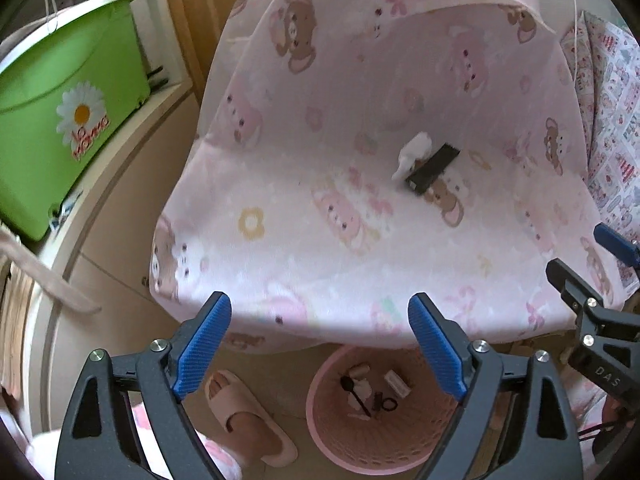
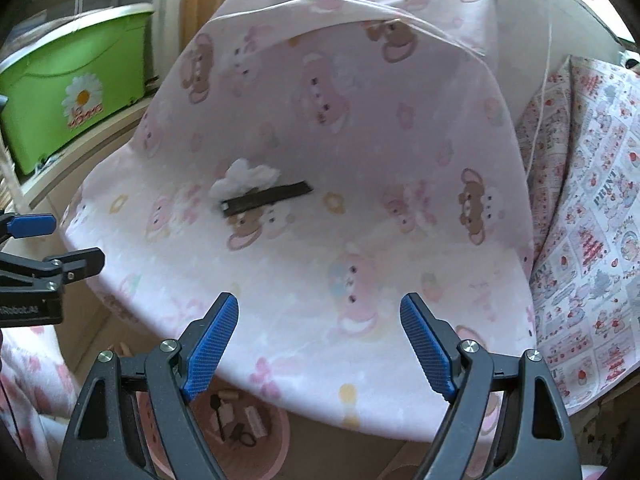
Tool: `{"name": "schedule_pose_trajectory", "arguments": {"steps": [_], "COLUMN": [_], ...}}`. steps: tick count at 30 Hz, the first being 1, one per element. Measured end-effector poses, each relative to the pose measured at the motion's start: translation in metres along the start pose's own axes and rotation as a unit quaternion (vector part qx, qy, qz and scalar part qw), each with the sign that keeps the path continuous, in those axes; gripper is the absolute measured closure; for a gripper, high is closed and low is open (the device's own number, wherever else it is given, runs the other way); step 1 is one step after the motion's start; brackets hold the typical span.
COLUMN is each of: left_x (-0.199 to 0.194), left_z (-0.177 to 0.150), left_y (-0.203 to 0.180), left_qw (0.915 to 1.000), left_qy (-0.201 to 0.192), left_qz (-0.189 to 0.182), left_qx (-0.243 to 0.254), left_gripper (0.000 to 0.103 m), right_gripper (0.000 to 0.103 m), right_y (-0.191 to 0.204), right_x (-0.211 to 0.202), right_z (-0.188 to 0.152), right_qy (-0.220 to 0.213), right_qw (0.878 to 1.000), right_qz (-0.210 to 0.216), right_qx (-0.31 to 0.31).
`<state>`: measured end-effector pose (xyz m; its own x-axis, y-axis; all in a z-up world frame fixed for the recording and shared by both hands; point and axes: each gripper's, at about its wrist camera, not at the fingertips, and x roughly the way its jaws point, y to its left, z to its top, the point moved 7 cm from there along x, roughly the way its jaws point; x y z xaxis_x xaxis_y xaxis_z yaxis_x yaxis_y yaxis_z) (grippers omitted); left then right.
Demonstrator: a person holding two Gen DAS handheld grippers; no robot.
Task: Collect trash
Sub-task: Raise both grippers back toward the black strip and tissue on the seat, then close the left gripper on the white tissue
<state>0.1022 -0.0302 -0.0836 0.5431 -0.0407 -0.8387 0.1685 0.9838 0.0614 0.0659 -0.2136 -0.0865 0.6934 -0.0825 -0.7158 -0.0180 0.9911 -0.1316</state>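
White and crumpled, the tissue wad (image 1: pixel 414 154) lies on the pink bear-print cloth (image 1: pixel 304 184) that covers the worktop, touching the dark flat strip (image 1: pixel 432 169) just beside it. In the right wrist view the same wad (image 2: pixel 245 179) sits along the far edge of the strip (image 2: pixel 266 200), toward its left end.

Both pieces look very light. The wad should be soft and squashable, so a pinch across its bulging middle would likely hold without slipping. The strip looks thin and fairly stiff; lying flat on soft cloth it gives little edge to catch, and a pinch across its narrow width near one end seems the safest hold, though the cloth may bunch up with it.

The left claw (image 1: pixel 320 346) stands wide open with nothing between its blue pads, above the near edge of the worktop. The right claw (image 2: pixel 320 346) is likewise wide open and empty.

On the floor below the near edge, the pink perforated wastebasket (image 1: pixel 332 424) already holds several small scraps.
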Motion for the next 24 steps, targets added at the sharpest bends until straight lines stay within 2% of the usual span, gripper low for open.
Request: {"name": "schedule_pose_trajectory", "arguments": {"steps": [6,11,13,15,18,21,24], "left_x": [-0.020,-0.025,-0.017,-0.005,0.014,0.022,0.027], "left_z": [0.032,0.058,0.069,0.076,0.081,0.092,0.109], "left_y": [-0.014,-0.024,-0.031,-0.036,-0.051,-0.059,-0.066], "left_qw": [0.9993,0.9989,0.9990,0.9989,0.9948,0.9950,0.9934], "left_qy": [-0.031,-0.039,-0.029,-0.006,0.048,0.057,0.064], "left_qz": [-0.009,-0.023,-0.026,-0.040,-0.086,-0.081,-0.095], "left_qx": [0.016,0.013,0.023,0.021,0.025,0.013,0.005], "left_gripper": [0.013,0.011,0.005,0.004,0.004,0.004,0.004], "right_gripper": [0.018,0.018,0.018,0.018,0.018,0.018,0.018], "right_y": [-0.020,-0.039,-0.048,-0.056,-0.067,-0.077,-0.088], "right_x": [0.002,0.001,0.002,0.004,0.006,0.008,0.010], "right_z": [0.008,0.016,0.018,0.019,0.020,0.022,0.023], "right_qy": [-0.004,-0.018,-0.016,-0.013,-0.007,-0.004,-0.001], "right_qw": [1.000,0.998,0.998,0.998,0.996,0.995,0.994], "right_qz": [-0.013,-0.050,-0.049,-0.042,-0.039,-0.044,-0.052], "right_qx": [0.028,0.021,0.037,0.055,0.076,0.085,0.098]}}
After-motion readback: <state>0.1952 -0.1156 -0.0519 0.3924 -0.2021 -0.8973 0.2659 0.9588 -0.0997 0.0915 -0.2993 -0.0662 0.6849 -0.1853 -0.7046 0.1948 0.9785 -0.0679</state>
